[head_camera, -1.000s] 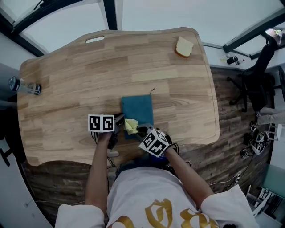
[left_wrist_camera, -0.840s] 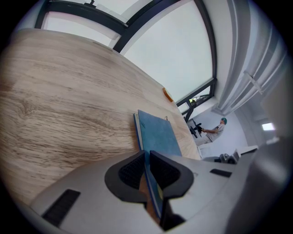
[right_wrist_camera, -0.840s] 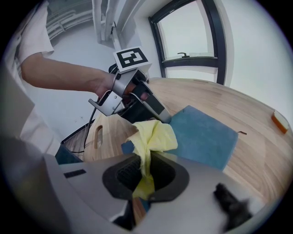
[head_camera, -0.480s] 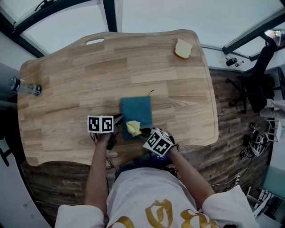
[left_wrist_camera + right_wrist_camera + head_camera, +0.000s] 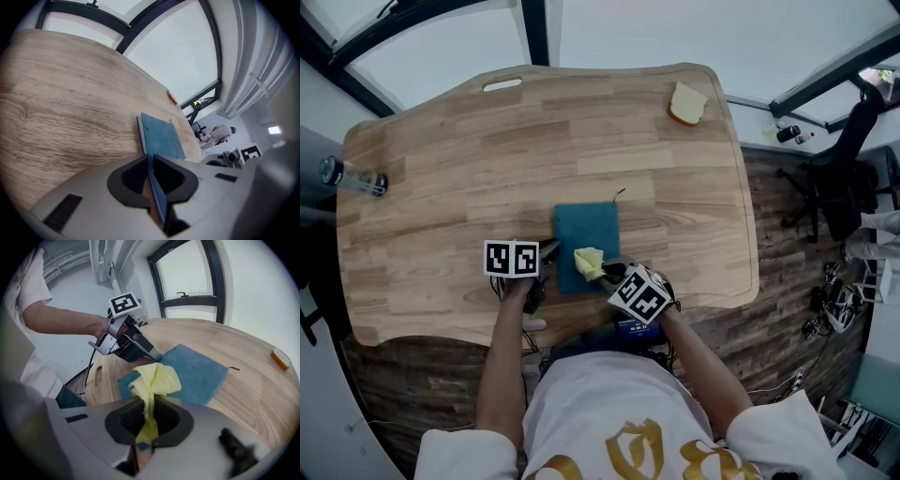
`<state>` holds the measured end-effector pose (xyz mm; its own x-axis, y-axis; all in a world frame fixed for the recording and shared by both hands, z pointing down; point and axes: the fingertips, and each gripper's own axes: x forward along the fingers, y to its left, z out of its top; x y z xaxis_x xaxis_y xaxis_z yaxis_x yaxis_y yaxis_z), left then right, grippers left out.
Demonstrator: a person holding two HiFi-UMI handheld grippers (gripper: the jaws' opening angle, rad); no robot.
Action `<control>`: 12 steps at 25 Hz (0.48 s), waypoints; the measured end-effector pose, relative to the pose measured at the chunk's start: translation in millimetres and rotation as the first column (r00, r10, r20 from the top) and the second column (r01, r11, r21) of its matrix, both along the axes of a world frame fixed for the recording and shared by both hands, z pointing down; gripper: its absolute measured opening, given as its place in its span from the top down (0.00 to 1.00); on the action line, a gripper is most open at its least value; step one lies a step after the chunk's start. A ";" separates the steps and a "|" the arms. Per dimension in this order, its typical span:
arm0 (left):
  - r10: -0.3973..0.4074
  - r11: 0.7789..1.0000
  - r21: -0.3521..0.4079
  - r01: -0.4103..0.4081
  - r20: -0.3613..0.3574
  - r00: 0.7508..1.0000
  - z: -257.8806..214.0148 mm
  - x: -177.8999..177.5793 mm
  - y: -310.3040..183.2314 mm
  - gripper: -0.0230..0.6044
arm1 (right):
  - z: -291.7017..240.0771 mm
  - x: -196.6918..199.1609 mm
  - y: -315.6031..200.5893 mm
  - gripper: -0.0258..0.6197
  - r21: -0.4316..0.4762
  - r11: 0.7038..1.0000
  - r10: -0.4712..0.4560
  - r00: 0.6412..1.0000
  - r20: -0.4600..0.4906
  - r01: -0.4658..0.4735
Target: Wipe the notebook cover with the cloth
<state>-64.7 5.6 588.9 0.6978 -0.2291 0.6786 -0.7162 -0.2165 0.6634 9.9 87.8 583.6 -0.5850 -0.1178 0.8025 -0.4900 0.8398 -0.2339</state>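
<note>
A teal-blue notebook (image 5: 586, 230) lies flat on the wooden table (image 5: 469, 169), its near edge by the table's front edge. My left gripper (image 5: 551, 253) is shut on the notebook's near left edge; in the left gripper view the thin cover (image 5: 161, 138) runs between the pads of that gripper (image 5: 151, 176). My right gripper (image 5: 605, 272) is shut on a crumpled yellow cloth (image 5: 589, 262), which rests over the notebook's near right part. In the right gripper view the cloth (image 5: 154, 383) sticks up from between the pads of that gripper (image 5: 149, 420) above the notebook (image 5: 194, 373).
A slice of bread (image 5: 686, 100) lies at the table's far right corner. A bottle (image 5: 352, 180) lies at the left edge. A handle cutout (image 5: 501, 84) is at the far edge. An office chair (image 5: 839, 178) stands on the floor to the right.
My right gripper with the yellow cloth has slid a little to the right across the notebook's near part. The left gripper and the notebook have stayed in place.
</note>
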 end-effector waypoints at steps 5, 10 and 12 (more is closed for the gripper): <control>0.001 1.000 -0.005 -0.001 -0.003 1.000 0.0 0.4 0.5 0.89 | 1.7 9.9 -9.6 0.90 0.004 1.000 0.028 1.000 -0.015 -0.028; -0.001 1.000 -0.005 0.001 -0.004 1.000 -0.3 0.2 -0.3 0.89 | 1.2 13.0 -20.6 0.90 0.020 0.999 0.038 0.999 -0.016 -0.038; -0.001 1.000 -0.009 0.001 -0.007 1.000 -0.2 0.5 0.1 0.89 | 0.8 14.0 -22.5 0.90 0.019 0.999 0.041 0.999 -0.022 -0.040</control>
